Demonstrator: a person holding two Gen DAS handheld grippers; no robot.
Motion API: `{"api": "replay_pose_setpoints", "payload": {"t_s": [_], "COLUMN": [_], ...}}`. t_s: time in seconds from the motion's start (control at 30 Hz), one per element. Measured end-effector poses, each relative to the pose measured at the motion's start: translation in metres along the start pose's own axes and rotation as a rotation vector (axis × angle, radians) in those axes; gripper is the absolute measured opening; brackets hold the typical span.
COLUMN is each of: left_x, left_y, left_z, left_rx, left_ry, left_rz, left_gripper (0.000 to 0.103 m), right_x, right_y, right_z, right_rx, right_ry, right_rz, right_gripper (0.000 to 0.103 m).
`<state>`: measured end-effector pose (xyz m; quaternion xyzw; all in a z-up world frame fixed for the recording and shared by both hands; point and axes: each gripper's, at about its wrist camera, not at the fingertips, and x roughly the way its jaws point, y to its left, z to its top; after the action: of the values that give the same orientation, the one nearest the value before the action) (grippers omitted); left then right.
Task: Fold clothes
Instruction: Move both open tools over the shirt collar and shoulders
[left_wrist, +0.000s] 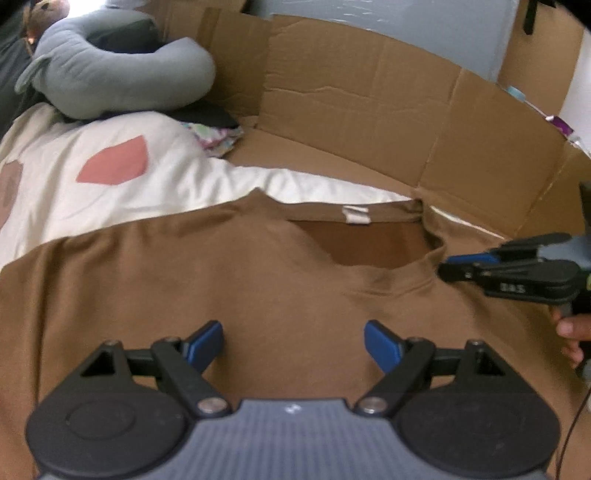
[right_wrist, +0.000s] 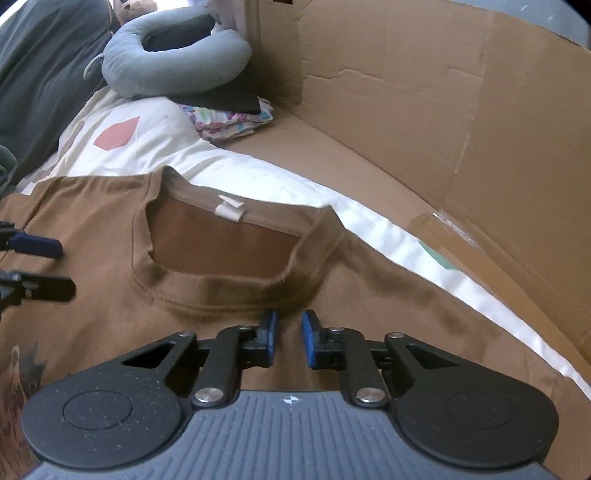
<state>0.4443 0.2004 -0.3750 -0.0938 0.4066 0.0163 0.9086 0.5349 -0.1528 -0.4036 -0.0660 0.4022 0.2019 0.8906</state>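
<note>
A brown T-shirt (left_wrist: 221, 277) lies flat on the bed with its front up and its neck opening (right_wrist: 221, 251) toward the cardboard. A white label (right_wrist: 229, 208) shows inside the collar. My left gripper (left_wrist: 293, 343) hovers open and wide over the chest, below the collar, with nothing between its fingers. My right gripper (right_wrist: 289, 332) is at the shirt just below the collar's right end. Its pads stand a narrow gap apart, brown cloth shows in the gap, and I cannot see them pressing on it. The left wrist view shows it from the side (left_wrist: 443, 267), tips on the cloth.
A white duvet (left_wrist: 166, 177) with pink patches lies under the shirt. Cardboard walls (left_wrist: 369, 110) close off the far and right sides. A grey curved pillow (left_wrist: 122, 74) and a small pile of folded clothes (right_wrist: 232, 118) sit at the back left. A hand (left_wrist: 570, 332) holds the right gripper.
</note>
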Motion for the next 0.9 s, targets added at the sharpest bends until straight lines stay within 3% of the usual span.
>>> {"api": "replay_pose_setpoints", "payload": {"t_s": [0.3, 0.47, 0.63, 0.9], "left_x": [0.014, 0.02, 0.023, 0.045], "left_y": [-0.013, -0.022, -0.034, -0.05], "left_z": [-0.005, 0.001, 0.006, 0.01], "left_rx": [0.011, 0.041, 0.061, 0.088], "left_ry": [0.017, 0.007, -0.006, 0.008], "left_rz": [-0.003, -0.005, -0.026, 0.002], "left_gripper": [0.085, 0.08, 0.08, 0.08], "right_x": [0.016, -0.001, -0.016, 0.009], "right_y": [0.001, -0.012, -0.03, -0.049], "right_z": [0.018, 0.017, 0.013, 0.015], "right_rx": [-0.024, 0.03, 0.073, 0.158], "right_ry": [0.004, -0.045, -0.077, -0.033], "right_rz": [0.028, 0.041, 0.016, -0.038], "right_gripper": [0.012, 0.013, 0.013, 0.013]}}
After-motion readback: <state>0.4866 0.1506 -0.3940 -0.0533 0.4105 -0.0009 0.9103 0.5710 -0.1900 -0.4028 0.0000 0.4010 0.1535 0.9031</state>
